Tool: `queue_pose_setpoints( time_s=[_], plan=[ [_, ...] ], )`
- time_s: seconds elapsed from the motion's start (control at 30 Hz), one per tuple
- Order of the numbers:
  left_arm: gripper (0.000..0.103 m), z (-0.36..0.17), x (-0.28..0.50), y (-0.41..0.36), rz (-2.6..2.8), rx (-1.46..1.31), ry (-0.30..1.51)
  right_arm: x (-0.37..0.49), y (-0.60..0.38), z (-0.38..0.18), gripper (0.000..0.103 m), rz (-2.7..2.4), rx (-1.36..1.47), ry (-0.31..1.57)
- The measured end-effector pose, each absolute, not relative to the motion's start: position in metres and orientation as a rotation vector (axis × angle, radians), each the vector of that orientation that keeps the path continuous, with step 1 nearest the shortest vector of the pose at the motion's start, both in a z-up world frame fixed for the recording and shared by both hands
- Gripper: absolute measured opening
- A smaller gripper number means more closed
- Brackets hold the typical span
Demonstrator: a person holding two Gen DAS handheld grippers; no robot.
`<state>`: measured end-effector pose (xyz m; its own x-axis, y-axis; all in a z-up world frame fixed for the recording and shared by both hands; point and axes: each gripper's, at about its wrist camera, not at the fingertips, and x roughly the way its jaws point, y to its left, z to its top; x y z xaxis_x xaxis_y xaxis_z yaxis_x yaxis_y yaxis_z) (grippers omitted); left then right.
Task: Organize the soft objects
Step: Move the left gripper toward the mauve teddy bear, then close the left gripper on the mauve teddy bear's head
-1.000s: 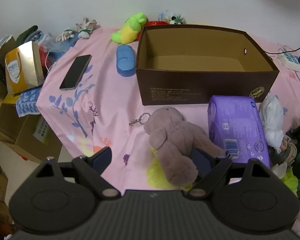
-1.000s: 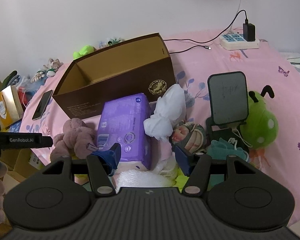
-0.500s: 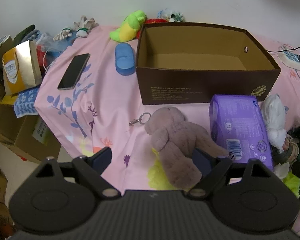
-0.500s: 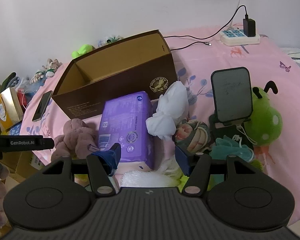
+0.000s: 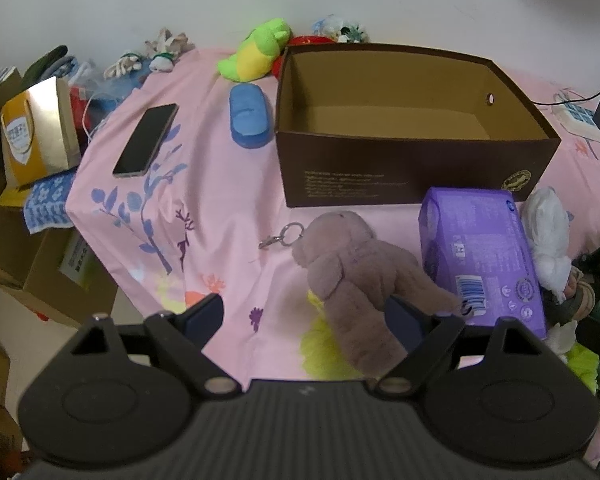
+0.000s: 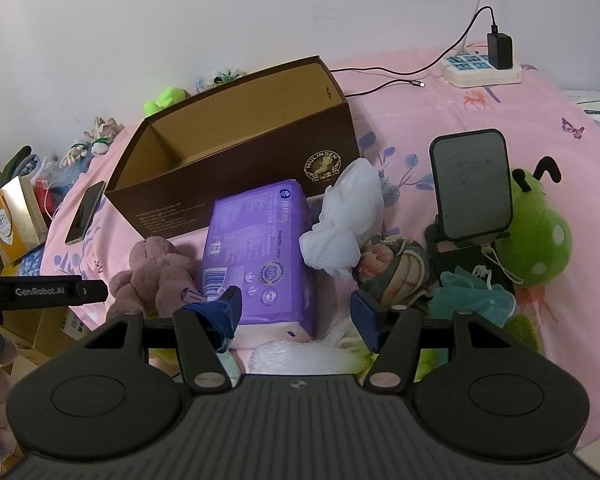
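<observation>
The brown box (image 5: 412, 176) on the bed is empty, the teddy bear (image 5: 360, 280) lies before it near the bed's front edge, and both grippers' fingers (image 5: 404, 316) are wide open, holding nothing.

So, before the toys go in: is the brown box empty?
Empty. The left wrist view shows the brown box open-topped, bare cardboard floor, nothing inside.

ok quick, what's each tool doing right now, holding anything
Left tool: open, holding nothing; the plush bear lies on the bed between its fingers, not gripped.
Right tool: open, holding nothing, above the purple pack.
</observation>
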<state>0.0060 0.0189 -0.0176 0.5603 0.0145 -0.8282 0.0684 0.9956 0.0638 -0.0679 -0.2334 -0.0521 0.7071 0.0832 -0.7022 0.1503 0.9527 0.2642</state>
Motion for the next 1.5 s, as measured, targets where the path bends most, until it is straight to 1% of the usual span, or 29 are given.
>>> queue_pose_setpoints(
  time_s=[0.27,0.7,0.9,1.07,1.2,1.5],
  plan=[
    [0.087,-0.008,0.001,0.026,-0.035,0.067,0.963,-0.069,-0.232,-0.05,0.045,-0.04,0.308,0.789],
    [0.087,-0.042,-0.027,0.08,-0.131,-0.057,1.019,-0.079,-0.23,-0.053,0.045,0.009,0.31,0.81],
    [0.087,-0.039,-0.03,0.076,-0.206,-0.141,0.975,-0.073,-0.225,-0.057,0.045,0.028,0.341,0.833],
    [0.087,-0.037,-0.004,0.066,-0.226,-0.193,0.966,-0.073,-0.224,-0.059,0.045,0.029,0.351,0.843],
    [0.087,-0.051,0.027,0.069,-0.256,-0.306,1.031,-0.075,-0.228,-0.061,0.045,0.008,0.353,0.838],
    [0.087,-0.077,0.066,0.051,-0.26,-0.306,1.108,-0.075,-0.251,-0.064,0.045,-0.071,0.406,0.826]
  ],
)
